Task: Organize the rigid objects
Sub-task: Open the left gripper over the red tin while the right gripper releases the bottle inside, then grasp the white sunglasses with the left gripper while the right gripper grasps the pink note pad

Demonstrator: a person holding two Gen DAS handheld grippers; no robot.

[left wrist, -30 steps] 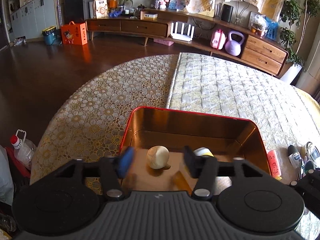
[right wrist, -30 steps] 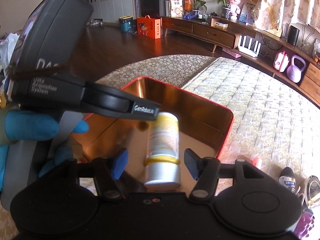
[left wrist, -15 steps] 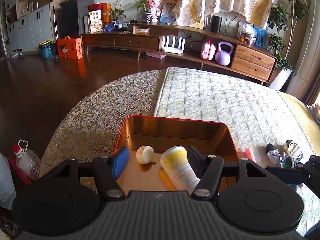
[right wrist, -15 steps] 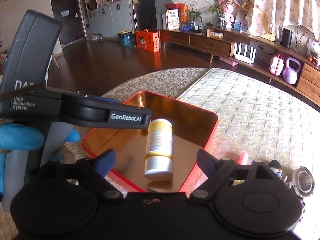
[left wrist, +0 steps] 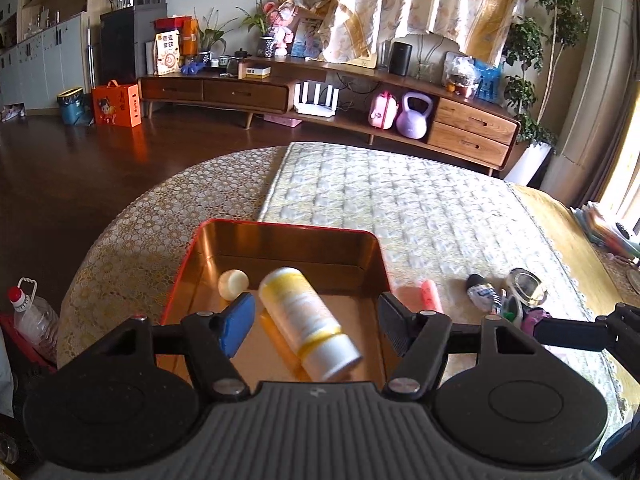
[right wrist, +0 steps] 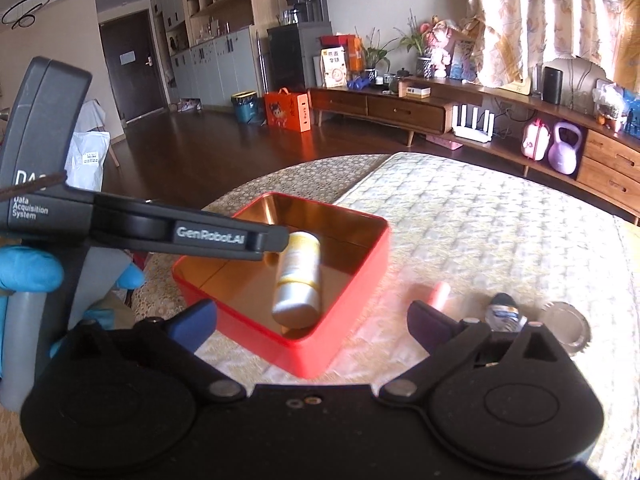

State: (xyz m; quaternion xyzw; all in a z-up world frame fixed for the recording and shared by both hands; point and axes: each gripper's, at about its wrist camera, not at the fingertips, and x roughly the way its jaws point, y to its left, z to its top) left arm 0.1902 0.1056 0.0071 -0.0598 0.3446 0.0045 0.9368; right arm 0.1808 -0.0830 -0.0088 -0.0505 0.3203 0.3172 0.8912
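Observation:
A red tin box (left wrist: 280, 226) (right wrist: 352, 276) with a coppery inside sits on the quilted table. In it lie a white and yellow bottle (left wrist: 306, 322) (right wrist: 298, 278) on its side and a small cream ball (left wrist: 233, 284). My left gripper (left wrist: 316, 326) is open and empty, above the near edge of the box. My right gripper (right wrist: 312, 326) is open and empty, above the box's near right corner. Right of the box lie a pink tube (left wrist: 430, 295) (right wrist: 438, 294), a small dark bottle (left wrist: 482, 294) (right wrist: 502, 314) and a round metal lid (left wrist: 526, 282) (right wrist: 566, 326).
The left gripper's body (right wrist: 120, 228) and a blue-gloved hand (right wrist: 28, 270) fill the left of the right wrist view. A plastic water bottle (left wrist: 30, 316) stands on the floor at the left. A wooden sideboard (left wrist: 320, 92) runs along the far wall.
Both grippers have drawn back and up from the box and opened wider. The right gripper has let go of the bottle, which now lies in the box, and has shifted right.

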